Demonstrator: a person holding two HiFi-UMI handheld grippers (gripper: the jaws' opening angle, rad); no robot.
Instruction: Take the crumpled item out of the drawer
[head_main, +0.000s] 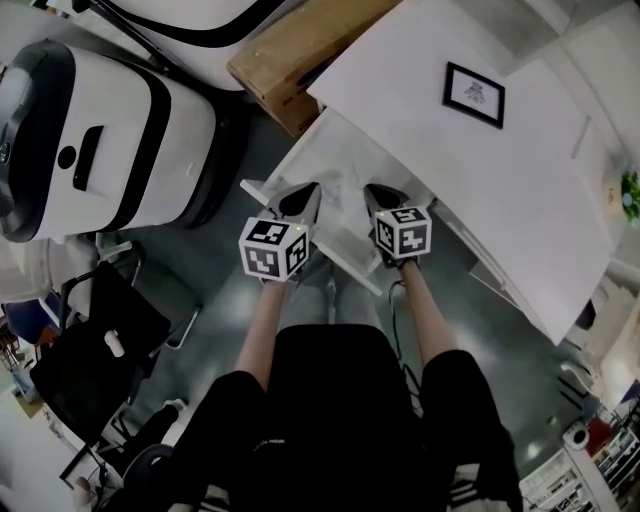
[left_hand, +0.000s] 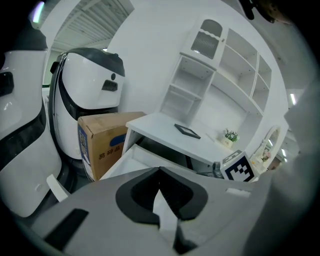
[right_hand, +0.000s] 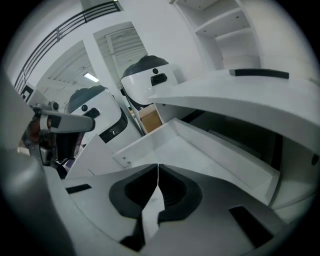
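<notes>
The crumpled item is not something I can make out from where I stand, so I cannot place it relative to either gripper. The near part of the drawer (head_main: 345, 160) is hidden under the grippers. The drawer stands pulled well out from under the white desk (head_main: 520, 170), its front edge towards the person.

Both grippers hang over that front edge, side by side, tips pointing in over the drawer's floor. The left gripper (head_main: 310, 190) is near the drawer's left front corner. Its jaws are pressed together with nothing between them (its own view shows the tips meeting in one line). The right gripper (head_main: 373, 192) is just beside it, a little further along the edge. Its jaws are likewise closed on nothing. Whether either touches the drawer, I cannot tell.

A black picture frame (head_main: 474, 94) lies flat on the desk top, towards its back edge. A cardboard box (head_main: 300, 60) stands against the desk's left side, with a large white-and-black machine (head_main: 90, 140) beyond it.
</notes>
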